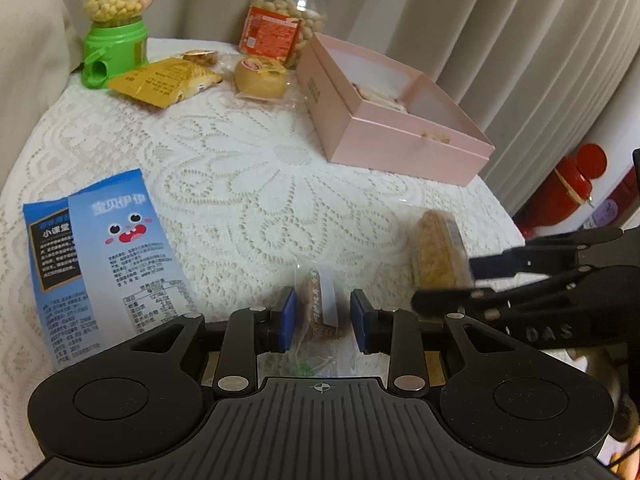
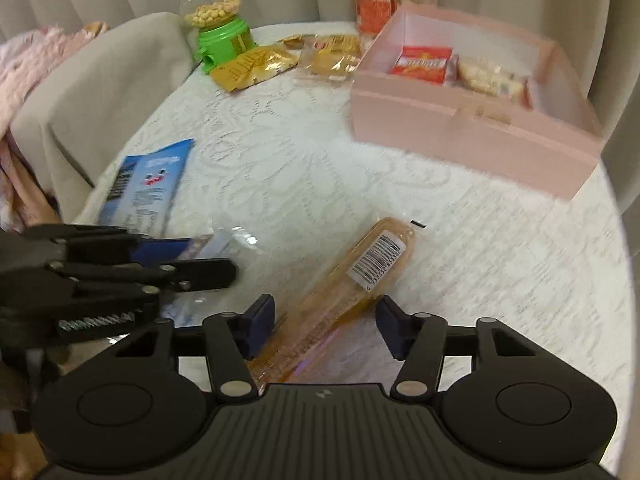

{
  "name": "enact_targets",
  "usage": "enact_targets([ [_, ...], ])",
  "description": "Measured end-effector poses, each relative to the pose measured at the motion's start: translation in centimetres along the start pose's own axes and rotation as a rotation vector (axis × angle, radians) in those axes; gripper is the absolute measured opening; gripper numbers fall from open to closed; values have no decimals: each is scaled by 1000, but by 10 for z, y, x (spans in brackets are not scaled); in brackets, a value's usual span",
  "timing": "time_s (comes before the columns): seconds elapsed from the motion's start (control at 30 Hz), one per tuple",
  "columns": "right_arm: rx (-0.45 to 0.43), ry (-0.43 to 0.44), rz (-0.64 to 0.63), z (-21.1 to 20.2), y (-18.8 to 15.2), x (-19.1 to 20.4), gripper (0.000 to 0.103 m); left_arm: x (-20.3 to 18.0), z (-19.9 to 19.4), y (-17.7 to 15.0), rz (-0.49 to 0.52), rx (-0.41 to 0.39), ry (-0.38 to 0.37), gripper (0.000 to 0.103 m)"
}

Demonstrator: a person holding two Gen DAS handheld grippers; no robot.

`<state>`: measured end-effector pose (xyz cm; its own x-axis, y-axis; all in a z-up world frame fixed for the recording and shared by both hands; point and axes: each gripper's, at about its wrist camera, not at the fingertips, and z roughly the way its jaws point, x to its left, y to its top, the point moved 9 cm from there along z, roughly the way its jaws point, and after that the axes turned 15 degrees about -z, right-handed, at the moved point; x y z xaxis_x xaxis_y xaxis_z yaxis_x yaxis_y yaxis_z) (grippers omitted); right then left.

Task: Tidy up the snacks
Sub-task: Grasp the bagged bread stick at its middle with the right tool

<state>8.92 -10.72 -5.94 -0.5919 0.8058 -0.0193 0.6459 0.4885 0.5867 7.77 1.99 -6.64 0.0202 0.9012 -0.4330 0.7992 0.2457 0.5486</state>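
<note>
The left claw (image 1: 323, 315) stands open with a small clear-wrapped snack (image 1: 318, 304) lying between its blue pads, neither pad touching it as far as I can tell. The right claw (image 2: 325, 322) is open too, straddling a long cake bar (image 2: 352, 280) in a clear wrapper that runs off toward one o'clock, barcode up. My guess is both are about to pinch. I'd have the right claw close across the firm cake rather than the loose wrapper edge, since that slick film looks likely to slide; likewise the left should bite the solid middle of its small piece. The two claws sit close together, so lifting one at a time seems safer. The pink box (image 2: 472, 128), already holding a red packet (image 2: 425, 63), waits at one o'clock. The blue packet (image 1: 120, 256) lies at ten o'clock on the lace-covered counter (image 1: 260, 184), with the green dispenser (image 1: 114, 28) and nut jar (image 1: 286, 16) at the back.
</note>
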Motion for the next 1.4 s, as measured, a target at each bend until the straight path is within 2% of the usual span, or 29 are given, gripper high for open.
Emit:
enact_targets([
  [0.2, -1, -181, -95, 12, 16, -33, 47, -3, 2, -3, 5, -37, 5, 34],
  [0.33, 4, -182, -87, 27, 24, -41, 51, -1, 0, -4, -4, -62, 1, 34],
  [0.47, 3, -230, -38, 30, 23, -49, 82, -4, 1, -5, 15, -63, 27, 34],
  [0.5, -2, -233, -1, 31, 20, -54, 88, -5, 1, -5, 28, -65, 37, 34],
  [0.6, -48, -152, 139, 29, 11, -69, 92, -9, 2, -8, 76, -83, 73, 36],
  [0.73, -53, -131, 123, 27, 6, -67, 96, -14, 2, -13, 117, -118, 112, 37],
  [0.77, -50, -128, 118, 28, 6, -65, 102, -14, 3, -13, 121, -124, 118, 37],
  [0.9, -37, -178, 83, 32, 4, -56, 103, -14, 2, -13, 114, -128, 114, 37],
  [1.13, -46, -184, 93, 33, 7, -58, 103, -13, 1, -13, 88, -138, 104, 36],
  [1.23, -62, -185, 94, 36, 15, -56, 97, -14, 1, -13, 81, -146, 110, 36],
  [1.27, -70, -192, 88, 36, 17, -54, 90, -14, 0, -13, 72, -147, 107, 36],
  [1.3, -77, -189, 70, 36, 20, -50, 79, -13, 0, -12, 59, -147, 102, 36],
  [1.33, -86, -183, 42, 33, 23, -45, 72, -12, -1, -12, 48, -146, 97, 36],
  [1.4, -90, -188, -9, 27, 25, -35, 36, -11, -3, -11, 26, -138, 85, 35],
])
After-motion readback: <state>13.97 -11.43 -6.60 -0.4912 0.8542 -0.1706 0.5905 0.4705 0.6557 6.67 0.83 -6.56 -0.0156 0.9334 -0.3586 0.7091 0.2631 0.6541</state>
